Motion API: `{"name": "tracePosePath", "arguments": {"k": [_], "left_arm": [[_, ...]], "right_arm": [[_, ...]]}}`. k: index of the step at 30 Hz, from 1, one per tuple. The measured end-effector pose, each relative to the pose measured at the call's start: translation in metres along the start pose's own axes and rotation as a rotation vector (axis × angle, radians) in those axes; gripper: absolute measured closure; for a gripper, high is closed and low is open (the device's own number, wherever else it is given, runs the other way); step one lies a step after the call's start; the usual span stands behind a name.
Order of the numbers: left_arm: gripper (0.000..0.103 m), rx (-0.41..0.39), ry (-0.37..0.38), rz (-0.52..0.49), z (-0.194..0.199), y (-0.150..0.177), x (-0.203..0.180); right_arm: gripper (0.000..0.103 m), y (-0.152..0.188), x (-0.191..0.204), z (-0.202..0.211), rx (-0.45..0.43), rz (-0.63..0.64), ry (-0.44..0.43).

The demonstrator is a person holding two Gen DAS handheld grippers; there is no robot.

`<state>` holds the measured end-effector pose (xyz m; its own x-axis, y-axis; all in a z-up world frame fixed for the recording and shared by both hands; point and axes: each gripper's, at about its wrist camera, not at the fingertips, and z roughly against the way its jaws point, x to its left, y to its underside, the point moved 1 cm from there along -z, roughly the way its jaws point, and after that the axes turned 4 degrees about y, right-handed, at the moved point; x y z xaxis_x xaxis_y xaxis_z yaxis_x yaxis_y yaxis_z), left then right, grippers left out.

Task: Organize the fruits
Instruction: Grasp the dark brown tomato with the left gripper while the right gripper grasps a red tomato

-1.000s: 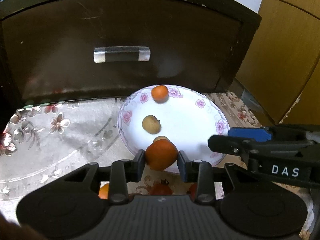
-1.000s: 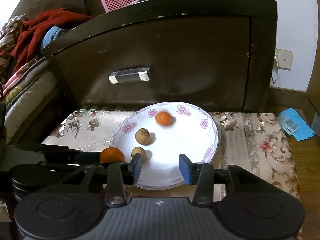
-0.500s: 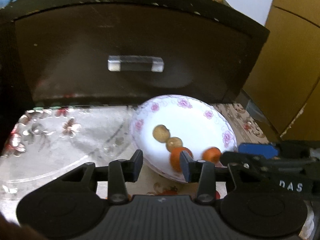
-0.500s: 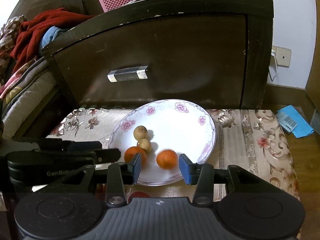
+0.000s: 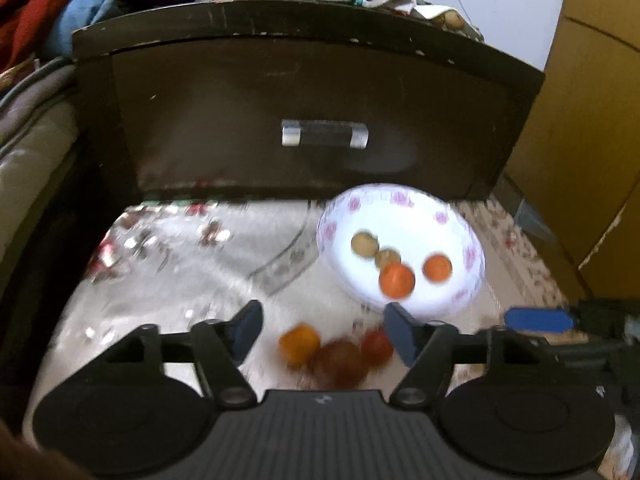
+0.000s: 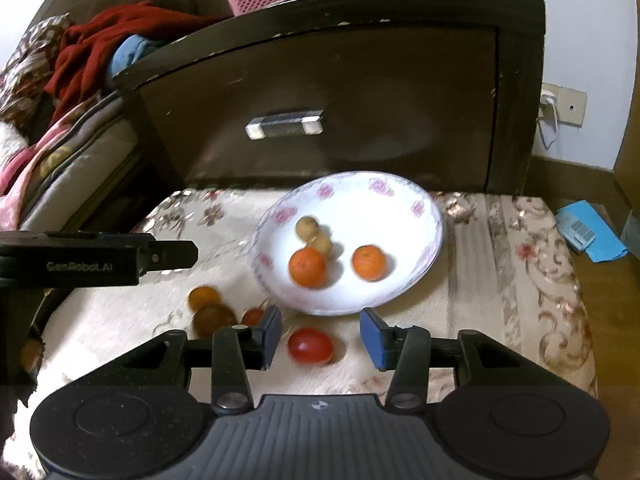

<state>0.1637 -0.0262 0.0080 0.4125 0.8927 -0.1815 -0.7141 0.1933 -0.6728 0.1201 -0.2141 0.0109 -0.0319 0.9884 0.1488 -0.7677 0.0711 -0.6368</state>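
Observation:
A white flowered plate (image 6: pixel 434 236) holds two oranges (image 6: pixel 307 267) (image 6: pixel 369 263) and two small brown fruits (image 6: pixel 307 228). In the left wrist view the same plate (image 5: pixel 400 216) lies ahead and to the right. My left gripper (image 5: pixel 324 330) is empty, its jaws opening, above an orange fruit (image 5: pixel 299 342), a brownish fruit (image 5: pixel 340 360) and a red one (image 5: pixel 376 344) on the cloth. My right gripper (image 6: pixel 322 334) is opening too. A red tomato (image 6: pixel 311 346) lies on the cloth between its pads, clear of both.
A dark drawer front with a glass handle (image 6: pixel 285 123) stands right behind the plate. The floral cloth (image 6: pixel 520 280) ends at the right, with wooden floor and a blue packet (image 6: pixel 588 236) beyond. Bedding and red clothes (image 6: pixel 80 60) are piled at the left.
The left gripper let go of the orange onto the plate, opened wide and drew back to the left. The plate's far orange rolled forward. The right gripper drew back and widened over the tomato.

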Motion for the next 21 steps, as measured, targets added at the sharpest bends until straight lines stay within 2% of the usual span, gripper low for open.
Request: {"name": "tracePosePath", "arguments": {"k": [3,11,21], "left_arm": [[0.025,0.026,-0.017,-0.042,0.001,0.014,-0.003],[0.025,0.085,0.035,-0.119,-0.011,0.032,-0.011],[0.025,0.074,0.077,-0.165,-0.027,0.037,-0.014]], "right_arm": [[0.059,0.006,0.009,-0.004,0.025,0.036,-0.012],[0.059,0.012,0.008,-0.028,0.07,0.055,-0.012],[0.057,0.015,0.013,-0.047,0.075,0.083,-0.036]]}}
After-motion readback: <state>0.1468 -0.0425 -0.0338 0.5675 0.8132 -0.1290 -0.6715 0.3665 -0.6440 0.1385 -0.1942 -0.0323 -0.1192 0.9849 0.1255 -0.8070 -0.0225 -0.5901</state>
